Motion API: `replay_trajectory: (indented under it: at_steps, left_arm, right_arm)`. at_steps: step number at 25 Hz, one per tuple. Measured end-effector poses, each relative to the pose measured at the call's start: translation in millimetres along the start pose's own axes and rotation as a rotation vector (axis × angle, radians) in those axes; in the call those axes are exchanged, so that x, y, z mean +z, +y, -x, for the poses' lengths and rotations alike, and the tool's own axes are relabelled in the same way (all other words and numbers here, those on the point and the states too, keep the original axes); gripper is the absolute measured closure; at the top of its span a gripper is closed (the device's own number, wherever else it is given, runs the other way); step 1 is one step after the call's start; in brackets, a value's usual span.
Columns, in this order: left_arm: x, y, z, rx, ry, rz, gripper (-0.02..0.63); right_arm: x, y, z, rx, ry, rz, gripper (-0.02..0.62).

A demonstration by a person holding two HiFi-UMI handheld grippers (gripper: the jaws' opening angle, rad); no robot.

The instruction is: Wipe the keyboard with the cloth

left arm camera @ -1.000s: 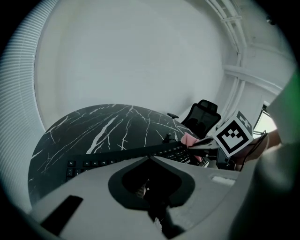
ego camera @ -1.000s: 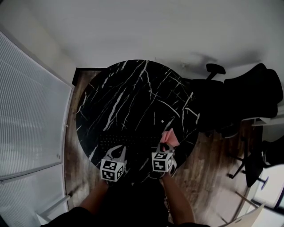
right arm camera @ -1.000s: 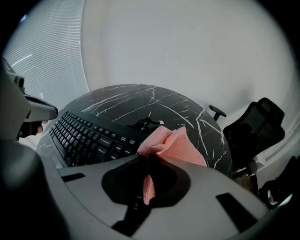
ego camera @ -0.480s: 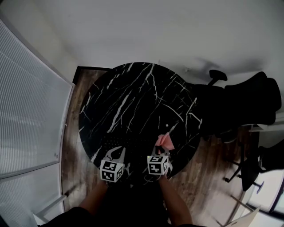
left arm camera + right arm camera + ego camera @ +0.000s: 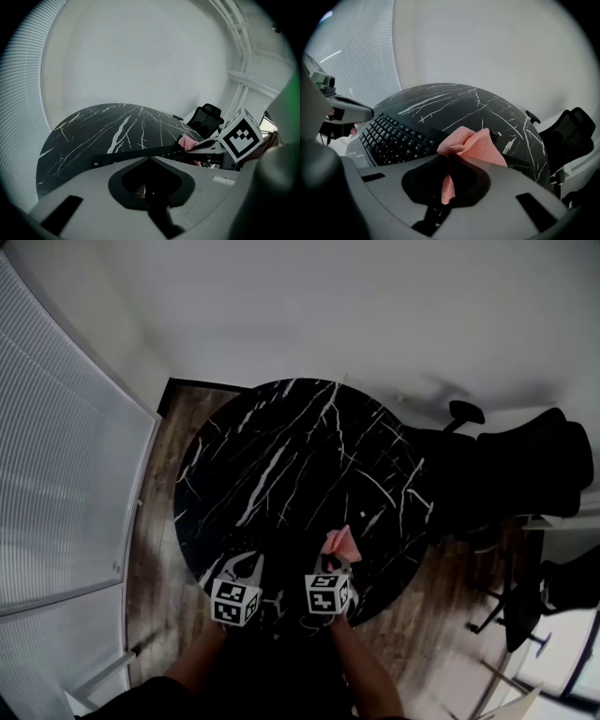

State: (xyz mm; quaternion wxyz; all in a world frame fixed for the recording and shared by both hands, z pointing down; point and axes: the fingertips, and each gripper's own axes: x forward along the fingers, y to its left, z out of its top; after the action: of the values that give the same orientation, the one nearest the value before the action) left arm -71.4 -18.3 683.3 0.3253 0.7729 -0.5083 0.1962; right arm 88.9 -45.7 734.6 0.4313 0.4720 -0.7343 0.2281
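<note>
Right gripper (image 5: 447,161) pinches pink cloth (image 5: 474,146) over keyboard (image 5: 393,138); left gripper (image 5: 150,164) closed.

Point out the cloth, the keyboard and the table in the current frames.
cloth (image 5: 474,144): right gripper view, middle of the pink bunched part.
keyboard (image 5: 393,137): right gripper view, middle of the key field.
table (image 5: 281,451): head view, bare part of the black marble top.

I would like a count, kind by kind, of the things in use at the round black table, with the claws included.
keyboard: 1
cloth, pink: 1
claws: 2, the left claw and the right claw, which grips the cloth
Total: 4
</note>
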Motion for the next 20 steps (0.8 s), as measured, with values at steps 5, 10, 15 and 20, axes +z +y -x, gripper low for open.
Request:
replay_trajectory:
  at_steps: [5, 10, 15, 20]
  left_arm:
    - [0.6, 15.7, 3.9, 0.005, -0.001, 0.0, 0.607]
    - [-3.0, 28.9, 9.6, 0.008, 0.001, 0.004, 0.607]
    - [-3.3, 43.5, 16.8, 0.016, 0.001, 0.005, 0.607]
    - [-7.0, 59.6, 23.5, 0.02, 0.012, -0.008, 0.607]
  right_arm:
    - [9.2, 16.0, -3.1, 0.009, -0.002, 0.017, 0.589]
    - [16.3, 37.1, -6.7, 0.023, -0.006, 0.039, 0.589]
    - [26.4, 58.3, -9.3, 0.043, -0.013, 0.056, 0.589]
    - [32.1, 75.7, -15.0, 0.052, -0.018, 0.051, 0.589]
